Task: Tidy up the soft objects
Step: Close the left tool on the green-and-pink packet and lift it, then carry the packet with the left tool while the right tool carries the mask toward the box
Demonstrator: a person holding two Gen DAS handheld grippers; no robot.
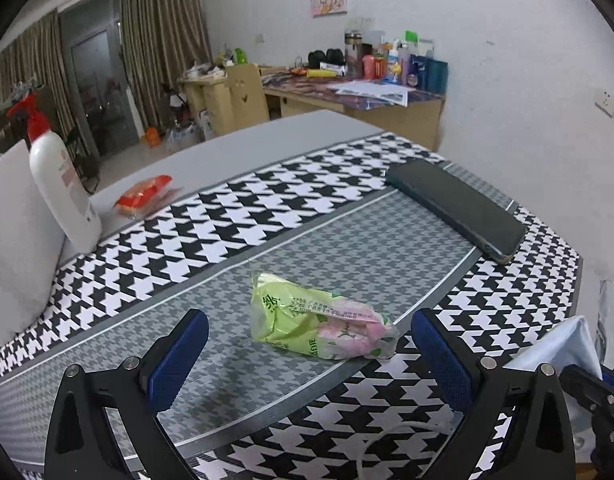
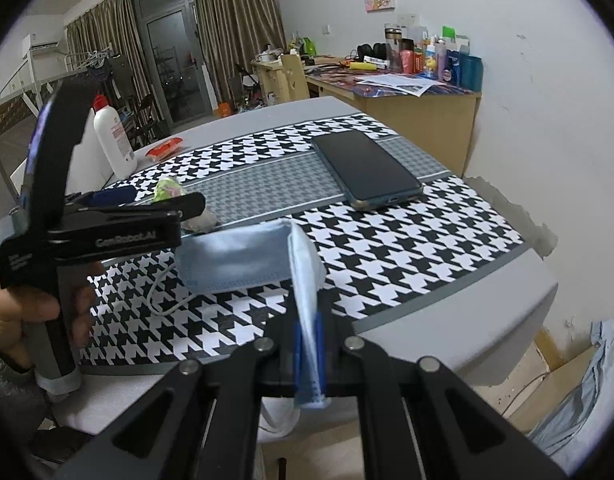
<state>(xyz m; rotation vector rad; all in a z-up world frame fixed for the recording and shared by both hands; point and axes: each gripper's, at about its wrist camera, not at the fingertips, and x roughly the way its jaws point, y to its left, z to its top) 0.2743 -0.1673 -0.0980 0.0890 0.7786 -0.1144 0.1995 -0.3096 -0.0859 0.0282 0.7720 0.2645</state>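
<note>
A: Left tool [image 1: 307, 344]? Where's the packet?
B: Wide apart, nothing held. Green tissue packet [image 1: 319, 322] lies on the houndstooth cloth [image 1: 267, 196], just ahead of the tool, between its blue pads [image 1: 175, 360] but not touching.
A: Look?
B: Crinkly clear-green wrap, pink flower print, green and red Chinese print I can't read.
A: Right tool [image 2: 309, 354]?
B: Clamped tight on a pale blue face mask [image 2: 243, 258]. The pinched end stands up; the rest rests on the cloth, ear loop trailing, nearer than the packet.
A: Other stuff?
B: Dark phone [image 2: 365, 168] beyond the packet, white bottle [image 1: 63, 184] and red packet [image 1: 145, 194] farther off. "GenRobot.AI" on the left tool's side.
</note>
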